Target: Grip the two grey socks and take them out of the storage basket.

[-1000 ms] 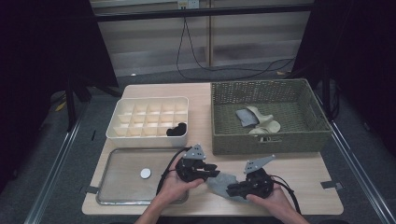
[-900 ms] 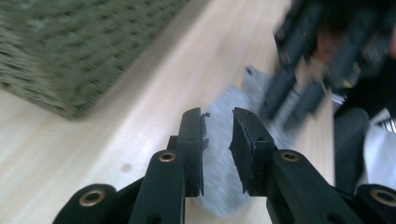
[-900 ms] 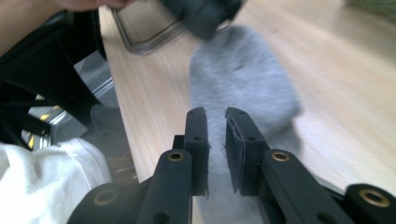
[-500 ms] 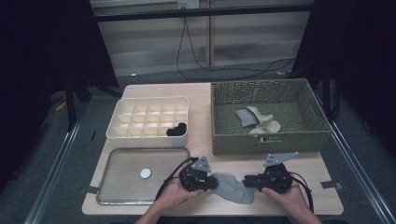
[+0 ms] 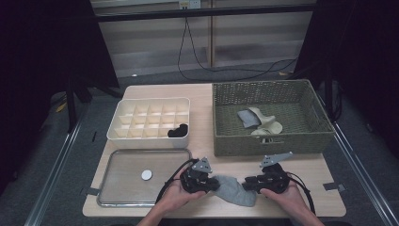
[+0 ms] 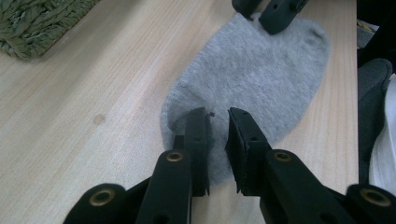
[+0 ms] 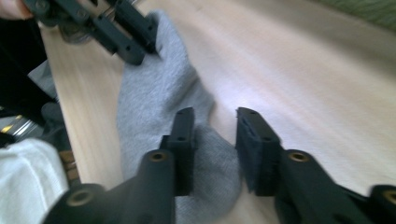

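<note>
A grey sock (image 5: 233, 190) lies flat on the wooden table near its front edge, between my two grippers. My left gripper (image 5: 214, 184) stands at the sock's left end. In the left gripper view its jaws (image 6: 217, 114) rest over the sock (image 6: 261, 70) with a narrow gap, and flat fabric shows between them; they have just been closing. My right gripper (image 5: 247, 183) is at the sock's right end. Its jaws (image 7: 215, 114) have just been opening: one is over the sock (image 7: 154, 93), the other over bare wood.
A woven basket (image 5: 268, 143) at the back right holds a few pale socks (image 5: 256, 120). A white divided box (image 5: 150, 136) at the back left has a black item (image 5: 178, 131) in one compartment. A metal tray (image 5: 122, 162) with a white disc (image 5: 147, 174) lies front left.
The two grippers have drawn apart, the right one moving rightward. The sock, bunched between them before, now lies stretched out flat.
</note>
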Tool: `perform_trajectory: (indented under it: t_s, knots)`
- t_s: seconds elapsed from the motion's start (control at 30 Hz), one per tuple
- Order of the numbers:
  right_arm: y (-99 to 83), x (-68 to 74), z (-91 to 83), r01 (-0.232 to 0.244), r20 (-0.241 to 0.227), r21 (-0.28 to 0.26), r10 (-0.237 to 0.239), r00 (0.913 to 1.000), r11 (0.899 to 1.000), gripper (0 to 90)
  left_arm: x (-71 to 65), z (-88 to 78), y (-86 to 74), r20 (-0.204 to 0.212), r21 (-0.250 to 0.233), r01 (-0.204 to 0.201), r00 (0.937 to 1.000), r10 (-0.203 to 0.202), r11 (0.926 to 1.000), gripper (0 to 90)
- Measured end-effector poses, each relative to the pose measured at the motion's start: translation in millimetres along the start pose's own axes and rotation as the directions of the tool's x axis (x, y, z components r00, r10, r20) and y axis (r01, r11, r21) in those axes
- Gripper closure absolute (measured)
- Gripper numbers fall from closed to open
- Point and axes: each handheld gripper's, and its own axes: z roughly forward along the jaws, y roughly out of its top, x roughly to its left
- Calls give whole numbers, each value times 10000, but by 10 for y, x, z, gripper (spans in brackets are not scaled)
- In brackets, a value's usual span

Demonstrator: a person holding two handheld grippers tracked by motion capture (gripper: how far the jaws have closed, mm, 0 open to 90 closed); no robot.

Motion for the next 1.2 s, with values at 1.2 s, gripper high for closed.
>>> perform_trajectory:
  t_s: [1.2]
  knots:
    - [-19, 53, -268, -165, 244, -986, 190, 9995, 9950, 859, -68, -83, 13, -3, -524, -394, 9992, 394, 9979, 724]
